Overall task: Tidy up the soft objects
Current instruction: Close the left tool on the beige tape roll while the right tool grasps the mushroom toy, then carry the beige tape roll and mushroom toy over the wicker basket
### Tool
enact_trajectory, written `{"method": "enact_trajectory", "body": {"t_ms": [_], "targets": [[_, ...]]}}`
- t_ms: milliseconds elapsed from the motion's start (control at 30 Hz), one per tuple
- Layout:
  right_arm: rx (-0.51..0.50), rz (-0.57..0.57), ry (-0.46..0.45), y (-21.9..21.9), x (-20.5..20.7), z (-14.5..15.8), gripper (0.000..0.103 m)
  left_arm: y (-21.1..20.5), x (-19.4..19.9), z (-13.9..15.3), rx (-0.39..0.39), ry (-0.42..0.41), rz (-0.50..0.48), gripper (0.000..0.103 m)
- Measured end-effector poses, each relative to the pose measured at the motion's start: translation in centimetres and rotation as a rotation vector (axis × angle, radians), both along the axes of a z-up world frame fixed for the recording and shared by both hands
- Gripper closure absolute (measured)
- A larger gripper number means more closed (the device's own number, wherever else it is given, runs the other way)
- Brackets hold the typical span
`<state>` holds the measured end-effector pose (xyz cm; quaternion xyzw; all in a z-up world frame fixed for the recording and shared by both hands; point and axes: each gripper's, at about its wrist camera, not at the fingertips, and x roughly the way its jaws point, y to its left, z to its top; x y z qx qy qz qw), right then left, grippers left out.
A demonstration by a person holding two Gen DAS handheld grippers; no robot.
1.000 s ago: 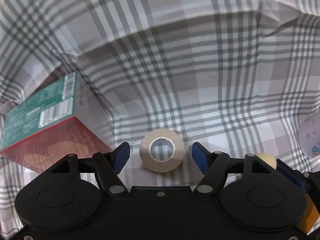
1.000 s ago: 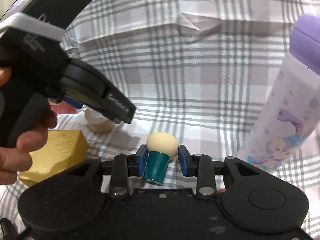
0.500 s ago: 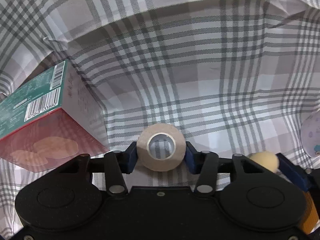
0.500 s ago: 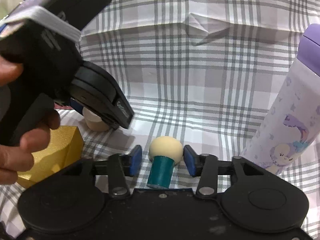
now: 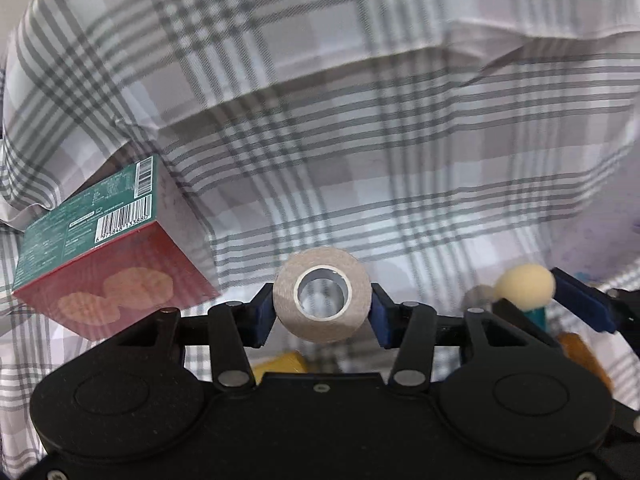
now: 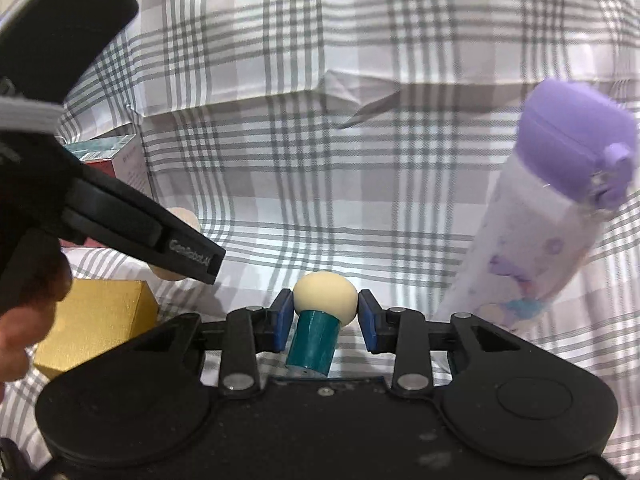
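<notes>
Slippage worried me most: my left gripper pinched the tape roll only across its rim, clear of the cloth, while the right gripper squeezed the sponge, which could squirm loose.

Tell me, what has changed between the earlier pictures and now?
The left gripper has just closed on the beige tape roll and lifted it. The right gripper stays shut on the cream sponge puff with teal handle. Red-green box and purple bottle unmoved.
</notes>
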<state>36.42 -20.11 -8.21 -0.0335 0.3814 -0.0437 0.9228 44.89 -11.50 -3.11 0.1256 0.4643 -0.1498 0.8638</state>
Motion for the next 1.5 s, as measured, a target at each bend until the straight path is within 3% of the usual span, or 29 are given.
{"method": "enact_trajectory", "body": {"t_ms": [200,600,1167,1500], "targets": [[-0.04,-0.017,-0.005,-1.2,-2.5,1.3,0.069,-1.1,-3.4,2.0,-0.047,0.021,-0.05,0.054],[-0.049,-0.1,0.007,-4.2,-9.4,4.0,0.069,-2.6,-12.0,4.1,-0.07,0.043,-0.147,0.054],[-0.025,-0.041,0.003,-1.2,-22.5,8.2,0.069,1.7,-23.4,6.8,-0.117,0.06,-0.157,0.054],[0.024,-0.034,0.062,1.0,-29.1,8.2,0.069,6.0,-29.1,6.5,-0.13,0.084,-0.082,0.054]]}}
